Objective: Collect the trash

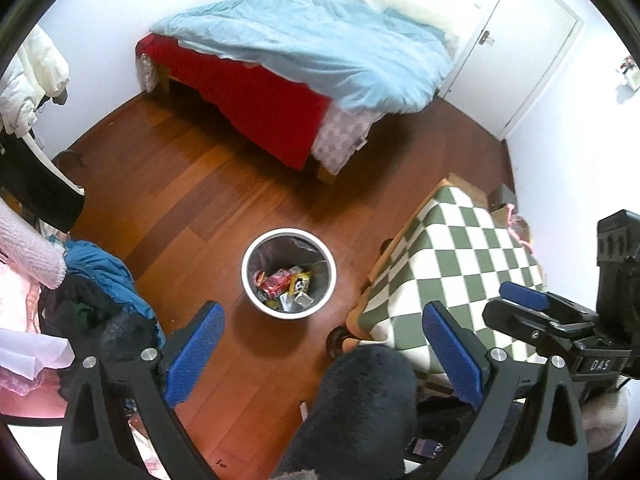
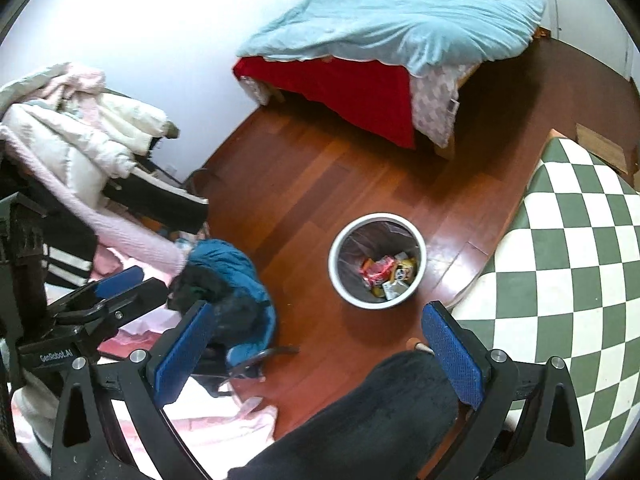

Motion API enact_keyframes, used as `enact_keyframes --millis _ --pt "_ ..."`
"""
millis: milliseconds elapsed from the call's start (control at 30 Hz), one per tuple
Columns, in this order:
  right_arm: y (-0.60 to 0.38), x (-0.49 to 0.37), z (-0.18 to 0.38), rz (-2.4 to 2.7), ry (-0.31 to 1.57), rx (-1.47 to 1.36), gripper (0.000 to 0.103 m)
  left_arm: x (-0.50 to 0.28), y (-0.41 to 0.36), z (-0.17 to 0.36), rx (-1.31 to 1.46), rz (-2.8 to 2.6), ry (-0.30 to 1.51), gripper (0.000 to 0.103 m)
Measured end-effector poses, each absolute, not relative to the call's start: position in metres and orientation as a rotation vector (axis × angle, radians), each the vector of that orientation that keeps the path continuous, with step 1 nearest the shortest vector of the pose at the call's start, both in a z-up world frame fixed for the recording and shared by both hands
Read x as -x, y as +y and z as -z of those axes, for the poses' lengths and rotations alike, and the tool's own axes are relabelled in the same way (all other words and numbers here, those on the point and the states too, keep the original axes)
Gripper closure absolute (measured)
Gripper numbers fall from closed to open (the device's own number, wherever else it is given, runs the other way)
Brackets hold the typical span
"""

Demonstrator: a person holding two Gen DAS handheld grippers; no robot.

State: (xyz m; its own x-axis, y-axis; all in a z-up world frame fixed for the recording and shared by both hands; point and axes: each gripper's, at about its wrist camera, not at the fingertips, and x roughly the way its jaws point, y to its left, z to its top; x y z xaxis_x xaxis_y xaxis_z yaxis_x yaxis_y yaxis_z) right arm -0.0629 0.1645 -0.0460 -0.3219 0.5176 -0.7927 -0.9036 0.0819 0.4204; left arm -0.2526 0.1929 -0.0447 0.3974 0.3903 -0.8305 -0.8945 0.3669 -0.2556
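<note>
Left wrist view: left gripper [image 1: 320,344] spread wide, empty, held high over the floor.
Right gripper [image 2: 316,344]: likewise agape, carrying nothing.
Bin [image 1: 288,271]: on bare floor, centred ahead, wrappers [image 1: 286,286] already inside.
Bed [image 1: 304,64]: beyond, against the wall.

bright, even light | walls [image 1: 560,152] blown out | strong fisheye warp, dark corners
</note>
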Motion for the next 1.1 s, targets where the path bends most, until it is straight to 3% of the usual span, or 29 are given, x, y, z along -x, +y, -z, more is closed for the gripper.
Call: enact_keyframes --millis 500,1100 --pt "0.136 0.072 -0.001 -1.626 1.164 0.447 0.000 0.265 0.164 0.008 0.785 -0.898 0.668 0.002" --pt "0.137 0.075 0.000 -1.634 1.177 0.448 0.000 0.276 0.161 0.008 0.767 -0.920 0.657 0.002"
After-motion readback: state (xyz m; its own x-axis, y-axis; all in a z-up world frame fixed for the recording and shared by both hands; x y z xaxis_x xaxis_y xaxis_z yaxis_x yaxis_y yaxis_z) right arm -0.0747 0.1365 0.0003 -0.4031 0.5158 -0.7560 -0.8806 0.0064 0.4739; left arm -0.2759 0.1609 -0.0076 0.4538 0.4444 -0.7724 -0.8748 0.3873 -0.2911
